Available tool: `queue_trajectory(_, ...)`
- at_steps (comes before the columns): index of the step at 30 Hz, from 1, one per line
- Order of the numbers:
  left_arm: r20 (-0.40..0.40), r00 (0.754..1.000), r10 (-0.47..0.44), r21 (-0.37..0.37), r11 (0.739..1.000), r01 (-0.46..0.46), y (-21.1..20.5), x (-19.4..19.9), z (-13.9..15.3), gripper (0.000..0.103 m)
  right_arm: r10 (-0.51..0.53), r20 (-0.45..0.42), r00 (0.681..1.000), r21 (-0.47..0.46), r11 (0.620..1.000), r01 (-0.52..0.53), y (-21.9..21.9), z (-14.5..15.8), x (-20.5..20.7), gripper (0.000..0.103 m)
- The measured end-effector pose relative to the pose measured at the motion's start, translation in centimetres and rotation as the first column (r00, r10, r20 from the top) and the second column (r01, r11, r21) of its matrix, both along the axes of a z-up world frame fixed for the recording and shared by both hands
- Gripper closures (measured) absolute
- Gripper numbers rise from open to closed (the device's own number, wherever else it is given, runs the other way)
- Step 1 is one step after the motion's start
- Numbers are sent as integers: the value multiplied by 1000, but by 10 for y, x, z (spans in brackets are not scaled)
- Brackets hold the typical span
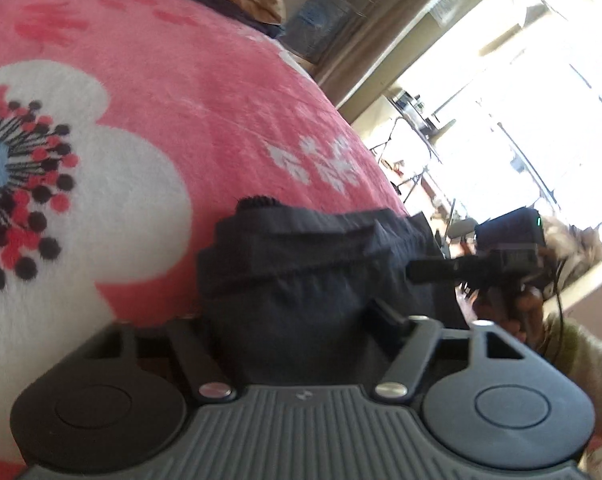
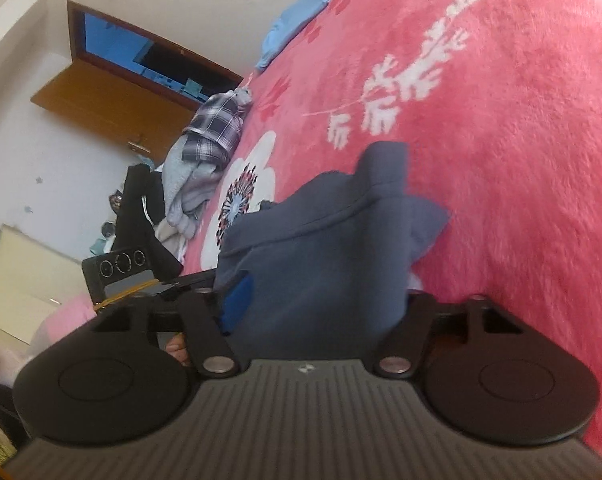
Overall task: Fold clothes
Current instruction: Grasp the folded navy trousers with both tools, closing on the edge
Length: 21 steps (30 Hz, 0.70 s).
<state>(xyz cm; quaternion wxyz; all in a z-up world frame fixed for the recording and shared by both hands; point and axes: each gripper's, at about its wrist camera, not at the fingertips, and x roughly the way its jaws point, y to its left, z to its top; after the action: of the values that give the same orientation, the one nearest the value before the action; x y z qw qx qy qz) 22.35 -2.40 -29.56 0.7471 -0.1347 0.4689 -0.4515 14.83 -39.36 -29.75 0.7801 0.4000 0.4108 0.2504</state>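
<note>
Dark cloth [image 1: 301,280] fills the space right in front of both of our grippers. We hold it up over the pink blanket [image 1: 205,92] on the bed, so it hangs and does not drag.

Our left gripper [image 1: 301,320] has the cloth bunched between its 2 fingers. The cloth hides the tips, but it looks pinched, because the cloth hangs from there. In the left view the cloth looks almost black, with a thick hem band across the top.

Our right gripper [image 2: 317,300] holds the same cloth [image 2: 321,248]. In this view it looks dark blue. Again the tips are hidden, but the cloth rises from between the fingers, so we think it is pinched too. 1 corner sticks up and 1 flap pokes out to the side.

We can see the right gripper [image 1: 433,270] from the left view too, close beside the cloth. So our 2 hands are near each other. We think we hold 2 edges together to make a fold.

A pile of other clothes [image 2: 205,152] waits at the far edge of the bed. A blue cloth [image 2: 297,24] lies flat farther off.

Next we would lay this cloth down flat. It is soft and floppy, so it could slip or bunch up.
</note>
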Motion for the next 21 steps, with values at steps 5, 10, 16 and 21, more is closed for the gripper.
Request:
queue_trajectory(5,-15,999,30,-5,1000,-30,4,-4,-1,57,10,12,1000,8,1000,-10,3,-3,3,71)
queue_trajectory(10,-100,991,85,-49,995,-91,8,3,-2,76,-21,44,999,17,1000,20,9,0,-4,87)
queue_trajectory(16,-35,995,98,-95,990,-101,14,-6,31,85,-59,121,991,-27,998,63,20,29,-17,90)
queue_trajectory(21,40,992,124,-146,982,-117,17,-6,73,86,-86,222,971,-37,995,97,23,70,-25,91)
